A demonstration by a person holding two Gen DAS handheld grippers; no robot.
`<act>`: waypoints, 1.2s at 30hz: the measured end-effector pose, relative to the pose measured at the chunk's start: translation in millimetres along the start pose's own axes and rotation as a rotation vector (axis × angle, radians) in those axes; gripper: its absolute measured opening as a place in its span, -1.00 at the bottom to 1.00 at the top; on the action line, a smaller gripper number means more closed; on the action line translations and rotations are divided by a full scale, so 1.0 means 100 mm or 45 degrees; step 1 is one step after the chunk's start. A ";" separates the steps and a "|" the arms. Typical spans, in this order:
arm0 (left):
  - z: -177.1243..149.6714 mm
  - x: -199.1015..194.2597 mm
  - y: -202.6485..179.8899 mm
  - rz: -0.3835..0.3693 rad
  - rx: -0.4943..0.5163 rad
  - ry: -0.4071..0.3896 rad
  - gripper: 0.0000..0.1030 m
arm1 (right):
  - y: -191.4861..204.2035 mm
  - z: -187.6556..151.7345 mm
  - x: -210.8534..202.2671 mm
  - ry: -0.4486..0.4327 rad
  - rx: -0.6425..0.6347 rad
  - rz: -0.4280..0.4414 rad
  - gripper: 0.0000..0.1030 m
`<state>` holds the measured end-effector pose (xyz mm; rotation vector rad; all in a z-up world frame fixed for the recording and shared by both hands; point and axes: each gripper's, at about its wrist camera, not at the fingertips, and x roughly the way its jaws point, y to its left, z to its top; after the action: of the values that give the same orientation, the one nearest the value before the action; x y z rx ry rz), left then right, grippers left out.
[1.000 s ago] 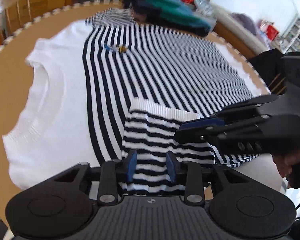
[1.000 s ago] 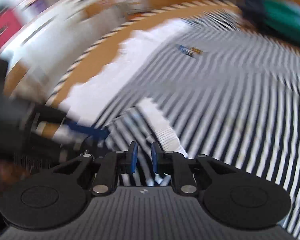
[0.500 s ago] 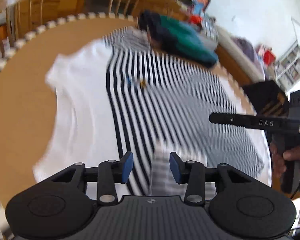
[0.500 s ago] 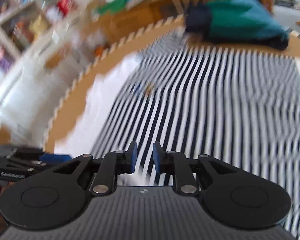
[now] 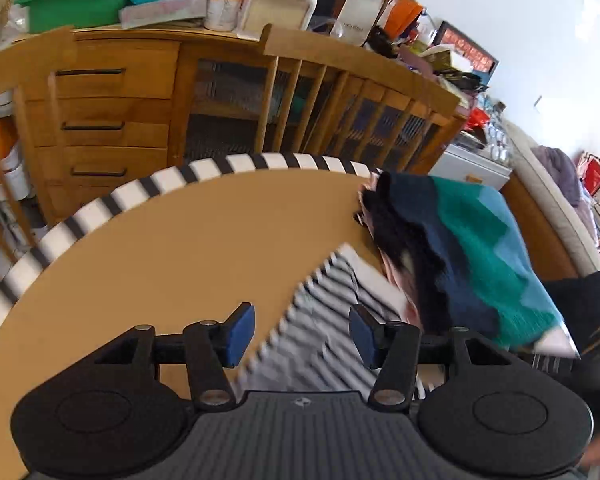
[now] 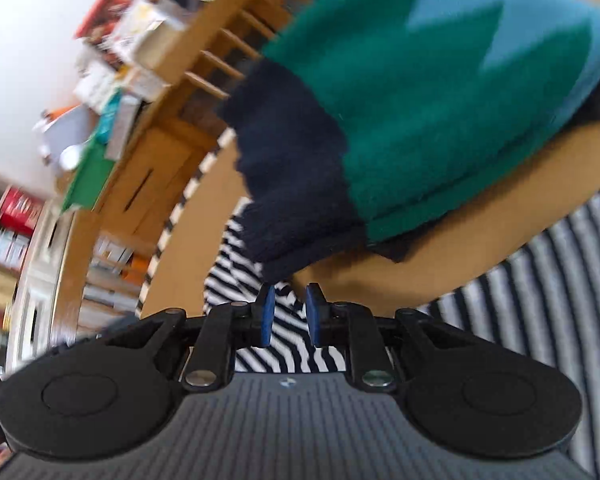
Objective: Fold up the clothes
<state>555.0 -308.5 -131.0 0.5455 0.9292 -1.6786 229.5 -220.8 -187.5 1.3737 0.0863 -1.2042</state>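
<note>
The black-and-white striped shirt [image 5: 320, 320] lies on the round tan table [image 5: 180, 248]; its far sleeve runs under my left gripper [image 5: 302, 332]. The left jaws are opening, the blue pads stand wide apart and nothing is pressed between them. In the right wrist view the striped sleeve [image 6: 228, 280] lies just past my right gripper [image 6: 289, 314], and the shirt's body [image 6: 560, 280] spreads to the right. The right pads stand a narrow gap apart, and the stripes show through that gap with no cloth pinched.
A folded navy, green and teal sweater [image 5: 480, 260] sits on the table beside the sleeve and looms close over the right gripper [image 6: 420, 120]. The table rim [image 5: 100, 208] is striped. Behind it stand a wooden chair back [image 5: 340, 92] and a cluttered sideboard [image 5: 112, 120].
Both grippers have swung away from the folded striped cuff at the near side to the far sleeve by the sweater. The left pads have spread wider. The right view has rolled.
</note>
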 end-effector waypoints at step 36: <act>0.11 -0.08 0.17 -0.245 -0.110 -0.152 -0.95 | 0.59 -0.14 -0.36 -0.301 -0.460 0.156 -0.93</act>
<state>574.3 -314.5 -123.4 0.3015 0.9866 -1.8124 261.1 -203.6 -126.7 0.9046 0.0482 -1.1737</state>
